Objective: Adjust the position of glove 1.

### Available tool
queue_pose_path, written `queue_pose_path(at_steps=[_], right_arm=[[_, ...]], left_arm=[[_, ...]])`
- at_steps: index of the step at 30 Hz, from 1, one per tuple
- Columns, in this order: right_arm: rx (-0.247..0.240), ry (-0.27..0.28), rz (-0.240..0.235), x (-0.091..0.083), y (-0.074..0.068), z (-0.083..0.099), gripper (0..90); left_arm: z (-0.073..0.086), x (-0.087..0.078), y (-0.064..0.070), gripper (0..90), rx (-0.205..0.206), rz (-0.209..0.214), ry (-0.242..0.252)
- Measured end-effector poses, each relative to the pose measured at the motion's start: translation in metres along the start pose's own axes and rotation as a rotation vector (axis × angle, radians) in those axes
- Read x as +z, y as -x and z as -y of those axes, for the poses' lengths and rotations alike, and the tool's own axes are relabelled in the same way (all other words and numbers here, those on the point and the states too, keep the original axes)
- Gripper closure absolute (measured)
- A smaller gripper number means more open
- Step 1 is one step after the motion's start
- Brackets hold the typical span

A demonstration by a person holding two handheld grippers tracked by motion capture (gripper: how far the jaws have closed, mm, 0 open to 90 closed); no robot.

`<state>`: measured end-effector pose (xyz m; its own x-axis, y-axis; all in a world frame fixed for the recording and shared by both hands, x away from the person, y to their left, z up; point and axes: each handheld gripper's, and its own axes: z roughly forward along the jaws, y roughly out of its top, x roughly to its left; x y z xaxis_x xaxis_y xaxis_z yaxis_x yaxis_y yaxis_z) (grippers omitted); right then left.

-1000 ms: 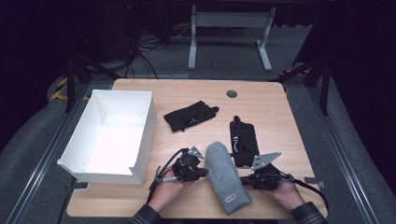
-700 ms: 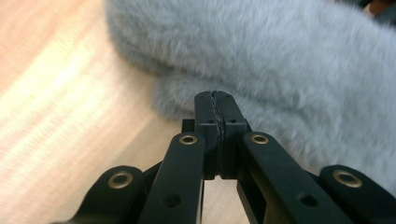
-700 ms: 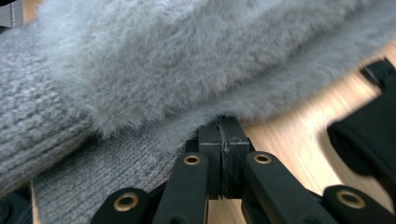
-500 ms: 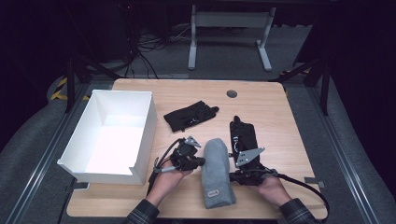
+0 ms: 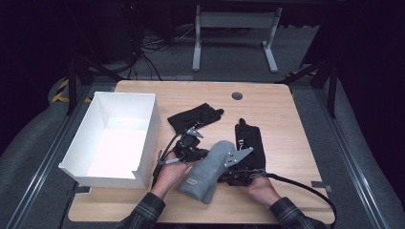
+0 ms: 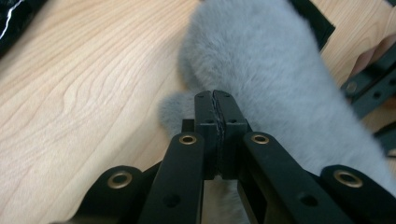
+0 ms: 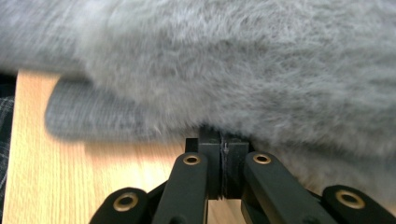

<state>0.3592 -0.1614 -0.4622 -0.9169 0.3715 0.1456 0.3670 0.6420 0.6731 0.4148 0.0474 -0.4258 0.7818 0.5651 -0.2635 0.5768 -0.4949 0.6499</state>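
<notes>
White bin (image 5: 143, 119) sat empty, well out past the left gripper (image 5: 203, 153), likely the drop target; black glove (image 5: 195, 117) lay just ahead of that gripper and a second black glove (image 5: 249, 138) lay under and ahead of the right gripper (image 5: 225, 167). Grey fleece mitten (image 5: 206, 169) hung between both grippers, raised off the wooden table (image 5: 282, 109), probably to carry it flat. Both had jaws fully pinched together on fleece at opposite edges.

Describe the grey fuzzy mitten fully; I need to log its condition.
The grey mitten looks like soft, fluffy fleece, with a small label near its cuff and a stubby thumb at one side. It lies slanted on the wooden table between both hands, partly over a black glove. The left gripper and right gripper pinch its edges, jaws closed.
</notes>
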Motion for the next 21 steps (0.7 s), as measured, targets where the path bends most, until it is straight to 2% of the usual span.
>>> queue_pose_path(at_steps=[4, 5, 9, 10, 11, 12, 15, 17, 19, 21], right_arm=[[-0.006, 0.003, 0.011, -0.005, -0.001, 0.001, 89.2], [-0.005, 0.006, 0.019, -0.008, -0.001, 0.001, 85.1], [0.0, 0.037, 0.079, -0.03, 0.0, 0.008, 73.2], [0.0, 0.037, 0.079, -0.03, 0.0, 0.008, 73.2], [0.003, 0.042, 0.096, -0.036, 0.001, 0.011, 71.2], [0.012, 0.052, 0.127, -0.044, 0.002, 0.015, 67.4], [0.036, 0.075, 0.196, -0.061, 0.007, 0.025, 54.9], [0.045, 0.099, 0.252, -0.072, 0.012, 0.032, 47.9], [0.075, 0.114, 0.303, -0.082, 0.017, 0.039, 38.0], [0.093, 0.129, 0.349, -0.091, 0.024, 0.049, 33.1]], left_arm=[[-0.002, 0.002, 0.0, 84.6, 0.002, 0.0, 0.006], [-0.002, 0.001, -0.001, 83.3, 0.002, -0.002, 0.01], [-0.001, -0.013, 0.0, 65.7, -0.009, 0.012, 0.055], [-0.001, -0.013, 0.0, 61.4, -0.009, 0.012, 0.055], [0.0, -0.016, 0.002, 61.4, -0.003, 0.028, 0.062], [0.0, -0.019, 0.003, 54.7, -0.001, 0.031, 0.066], [0.0, -0.023, 0.011, 43.5, 0.019, 0.044, 0.073], [0.0, -0.024, 0.016, 35.7, 0.031, 0.037, 0.071], [0.0, -0.023, 0.019, 29.0, 0.039, 0.027, 0.063], [0.0, -0.022, 0.02, 24.0, 0.04, 0.023, 0.061]])
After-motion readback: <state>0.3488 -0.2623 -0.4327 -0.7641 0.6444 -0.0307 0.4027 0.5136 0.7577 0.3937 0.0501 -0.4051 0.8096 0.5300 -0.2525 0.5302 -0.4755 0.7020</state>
